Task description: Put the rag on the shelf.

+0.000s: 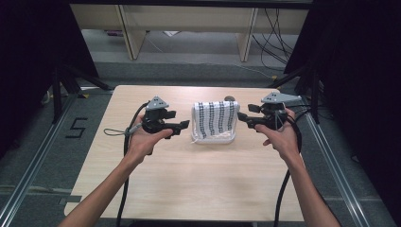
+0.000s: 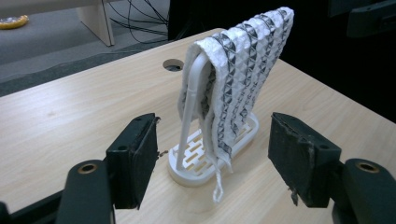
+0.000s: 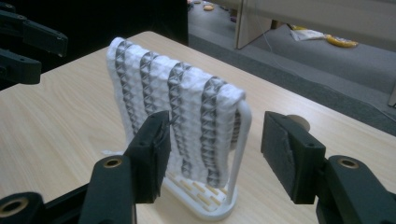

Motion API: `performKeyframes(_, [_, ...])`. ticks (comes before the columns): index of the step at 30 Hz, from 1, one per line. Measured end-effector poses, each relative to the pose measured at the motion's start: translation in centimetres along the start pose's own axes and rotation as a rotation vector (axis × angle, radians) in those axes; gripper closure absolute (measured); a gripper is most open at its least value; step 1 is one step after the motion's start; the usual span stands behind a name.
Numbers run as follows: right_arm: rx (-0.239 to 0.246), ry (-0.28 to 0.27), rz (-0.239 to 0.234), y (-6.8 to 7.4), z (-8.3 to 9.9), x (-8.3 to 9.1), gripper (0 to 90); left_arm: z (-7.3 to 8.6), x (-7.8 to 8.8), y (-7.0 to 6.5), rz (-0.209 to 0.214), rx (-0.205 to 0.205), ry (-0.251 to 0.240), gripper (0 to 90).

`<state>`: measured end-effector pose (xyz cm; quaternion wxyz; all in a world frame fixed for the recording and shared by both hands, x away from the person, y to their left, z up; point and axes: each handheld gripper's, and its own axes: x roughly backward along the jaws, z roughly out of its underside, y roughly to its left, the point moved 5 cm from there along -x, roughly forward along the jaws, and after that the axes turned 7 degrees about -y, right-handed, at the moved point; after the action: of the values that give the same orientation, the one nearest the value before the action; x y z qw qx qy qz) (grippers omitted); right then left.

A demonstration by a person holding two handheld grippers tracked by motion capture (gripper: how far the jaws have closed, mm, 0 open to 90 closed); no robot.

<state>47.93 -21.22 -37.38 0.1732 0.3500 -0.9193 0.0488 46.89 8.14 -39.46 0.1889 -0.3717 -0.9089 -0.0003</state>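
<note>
A white cloth with dark grey stripes hangs over a white wire rack that stands upright on the wooden table. My left gripper is level, just left of the rack, pointing at it with nothing between its fingers. In the left gripper view the cloth and the rack's slotted base lie ahead between the wide-apart jaws of the left gripper. My right gripper faces the rack from the right, open. In the right gripper view the right gripper frames the cloth and the rack's loop, without touching.
A round cable hole sits in the table just behind the rack. Black stands flank the table's far corners. Wooden furniture legs and loose cables are on the floor beyond. A "5" mark is on the floor at left.
</note>
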Motion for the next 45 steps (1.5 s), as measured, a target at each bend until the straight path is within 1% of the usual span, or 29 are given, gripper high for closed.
performKeyframes(1, [0.004, -0.002, 0.011, 0.0, 0.2, 0.1, 42.5, 0.3, 0.2, -0.1, 0.008, 0.004, -0.011, 32.5])
performKeyframes(3, [-0.005, 0.004, 0.013, 0.3, 0.5, 0.3, 41.9, 0.6, 0.5, -0.3, 0.014, 0.005, -0.005, 32.5])
performKeyframes(4, [0.012, 0.003, 0.010, 0.3, 0.6, 0.3, 41.2, 0.6, 0.5, -0.3, 0.014, 0.005, -0.005, 32.5])
performKeyframes(6, [0.009, 0.006, 0.012, 0.4, 0.8, 0.4, 40.0, 0.8, 0.7, -0.5, 0.028, 0.007, -0.020, 32.5])
performKeyframes(11, [0.001, 0.000, 0.018, 1.1, 1.8, 0.8, 35.6, 1.7, 1.1, -1.2, 0.048, 0.002, -0.016, 32.4])
performKeyframes(12, [-0.004, 0.003, 0.011, 1.3, 2.0, 0.9, 35.5, 1.9, 1.2, -1.4, 0.052, 0.005, -0.014, 32.4])
performKeyframes(14, [0.006, 0.009, 0.008, 1.4, 2.1, 1.0, 35.5, 2.3, 1.3, -1.6, 0.061, 0.006, -0.015, 31.6])
performKeyframes(15, [0.013, 0.005, -0.006, 1.5, 2.3, 1.0, 35.5, 2.5, 1.3, -1.8, 0.065, 0.008, -0.015, 31.6])
performKeyframes(18, [-0.006, 0.011, 0.002, 1.9, 2.7, 1.2, 34.2, 3.0, 1.5, -2.0, 0.072, -0.003, -0.003, 29.4])
performKeyframes(19, [0.005, 0.003, 0.001, 1.9, 2.8, 1.1, 33.8, 3.1, 1.6, -2.0, 0.066, -0.009, 0.002, 29.0])
performKeyframes(20, [-0.009, 0.009, 0.001, 2.1, 3.0, 1.2, 33.4, 3.2, 1.6, -2.1, 0.066, -0.008, -0.005, 28.5])
performKeyframes(21, [0.010, 0.005, -0.006, 2.0, 3.1, 1.2, 32.6, 3.4, 1.7, -2.1, 0.063, -0.017, 0.008, 27.6])
performKeyframes(22, [-0.012, 0.009, 0.000, 2.3, 3.4, 1.3, 31.6, 3.5, 1.7, -2.2, 0.069, -0.013, 0.005, 26.0])
performKeyframes(23, [0.002, 0.011, -0.008, 2.3, 3.5, 1.3, 31.2, 3.7, 1.8, -2.4, 0.074, -0.008, -0.002, 25.4])
performKeyframes(24, [0.002, 0.011, -0.008, 2.3, 3.5, 1.3, 31.2, 3.7, 1.8, -2.4, 0.074, -0.008, -0.002, 24.6])
performKeyframes(25, [-0.012, 0.000, 0.001, 2.5, 3.7, 1.2, 30.5, 3.8, 1.9, -2.4, 0.072, -0.014, 0.004, 24.6])
performKeyframes(26, [-0.014, 0.013, -0.001, 2.6, 3.9, 1.3, 29.9, 3.9, 2.0, -2.5, 0.069, -0.018, 0.010, 24.0])
performKeyframes(27, [-0.002, 0.005, -0.011, 2.6, 4.0, 1.2, 28.6, 4.0, 2.0, -2.6, 0.076, -0.017, 0.002, 23.6])
performKeyframes(28, [-0.026, 0.009, 0.005, 2.8, 4.2, 1.2, 27.0, 4.1, 2.1, -2.6, 0.076, -0.017, 0.008, 23.1])
performKeyframes(29, [-0.010, 0.020, -0.001, 2.7, 4.3, 1.1, 26.5, 4.3, 2.1, -2.7, 0.081, -0.017, 0.001, 22.5])
performKeyframes(30, [-0.019, 0.033, 0.002, 2.9, 4.5, 1.1, 26.5, 4.4, 2.1, -2.8, 0.079, -0.021, 0.003, 22.0])
performKeyframes(32, [-0.003, 0.031, -0.002, 3.0, 4.7, 1.0, 26.5, 4.7, 2.3, -2.8, 0.076, -0.027, 0.010, 20.7])
performKeyframes(33, [-0.018, 0.049, -0.007, 3.3, 4.9, 1.1, 26.5, 4.9, 2.3, -2.9, 0.079, -0.026, 0.011, 20.4])
performKeyframes(35, [-0.019, 0.039, -0.006, 3.5, 5.2, 0.9, 26.5, 5.2, 2.4, -2.9, 0.081, -0.026, 0.012, 19.6])
performKeyframes(36, [-0.004, 0.054, -0.003, 3.4, 5.3, 1.0, 26.5, 5.3, 2.5, -2.8, 0.080, -0.028, 0.015, 19.4])
performKeyframes(38, [-0.017, 0.054, -0.006, 3.8, 5.6, 1.0, 26.5, 5.6, 2.6, -2.8, 0.081, -0.028, 0.012, 19.2])
performKeyframes(41, [0.003, 0.060, -0.010, 3.8, 5.9, 1.0, 26.5, 6.0, 2.8, -2.7, 0.077, -0.036, 0.018, 19.0])
performKeyframes(44, [-0.012, 0.067, -0.012, 4.3, 6.3, 1.0, 26.5, 6.4, 3.0, -2.6, 0.081, -0.033, 0.015, 18.7])
performKeyframes(45, [0.010, 0.063, -0.009, 4.1, 6.4, 0.9, 26.5, 6.5, 3.0, -2.7, 0.082, -0.033, 0.010, 18.8])
